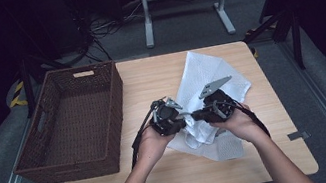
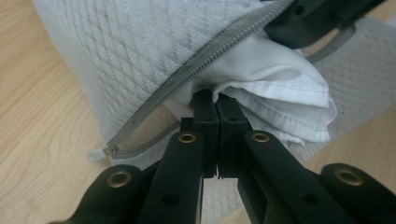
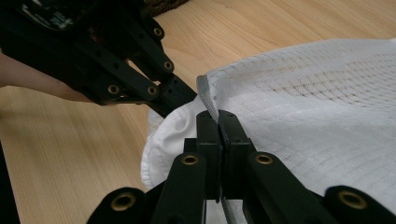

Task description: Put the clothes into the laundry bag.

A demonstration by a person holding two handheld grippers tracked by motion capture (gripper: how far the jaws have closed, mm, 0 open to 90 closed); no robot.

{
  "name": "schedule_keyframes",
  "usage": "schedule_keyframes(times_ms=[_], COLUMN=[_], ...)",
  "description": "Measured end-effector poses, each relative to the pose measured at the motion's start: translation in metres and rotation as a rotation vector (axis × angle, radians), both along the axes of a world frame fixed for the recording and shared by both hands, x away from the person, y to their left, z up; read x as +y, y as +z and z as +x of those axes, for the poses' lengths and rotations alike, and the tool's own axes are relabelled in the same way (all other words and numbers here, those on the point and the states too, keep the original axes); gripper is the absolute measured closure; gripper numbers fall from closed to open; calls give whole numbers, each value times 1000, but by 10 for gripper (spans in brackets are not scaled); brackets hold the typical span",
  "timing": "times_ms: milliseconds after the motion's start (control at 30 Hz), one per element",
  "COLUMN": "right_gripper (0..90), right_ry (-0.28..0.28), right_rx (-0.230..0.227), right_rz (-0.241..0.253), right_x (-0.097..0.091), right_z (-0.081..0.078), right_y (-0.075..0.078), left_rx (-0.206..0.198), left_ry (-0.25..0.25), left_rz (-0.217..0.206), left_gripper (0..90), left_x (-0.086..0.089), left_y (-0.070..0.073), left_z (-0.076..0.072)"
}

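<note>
Left gripper view: my left gripper (image 2: 215, 100) pinches a white cloth (image 2: 275, 100) at the mouth of a mesh laundry bag (image 2: 130, 51); my right gripper (image 3: 218, 116) clamps the bag's zipper edge (image 3: 203, 91). Both lie mid-table (image 1: 148, 76), with a wicker basket (image 1: 70, 123) beyond

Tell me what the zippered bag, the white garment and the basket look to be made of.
Zippered bag: white mesh, likely synthetic, with a grid weave. White garment: smooth woven cloth, maybe cotton, with a stitched hem. Basket: dark brown woven wicker or rattan.
</note>
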State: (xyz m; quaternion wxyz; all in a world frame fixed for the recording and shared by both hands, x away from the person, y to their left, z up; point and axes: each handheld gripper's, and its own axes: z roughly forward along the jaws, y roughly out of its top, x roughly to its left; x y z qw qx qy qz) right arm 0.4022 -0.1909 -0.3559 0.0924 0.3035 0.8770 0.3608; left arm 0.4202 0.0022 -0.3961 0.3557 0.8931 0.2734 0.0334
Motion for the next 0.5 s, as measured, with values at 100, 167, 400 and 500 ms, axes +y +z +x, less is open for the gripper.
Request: schedule_keyframes(times_ms=[100,167,400,500], right_gripper=[884,883,883,883], right_ry=[-8,-15,-29,-32], right_rx=[-1,1,-5,-4], right_rz=[8,8,4,4], right_x=[-2,-5,-8,-9], right_z=[0,1,3,3], right_y=[2,2,1,1], left_rx=[6,2,-2,20], left_ry=[-3,6,7,-14], left_rz=[5,5,9,12], left_gripper=[886,874,633,553], left_x=[3,9,34,37], left_y=[-1,1,8,3], left_z=[2,-1,-22,-29])
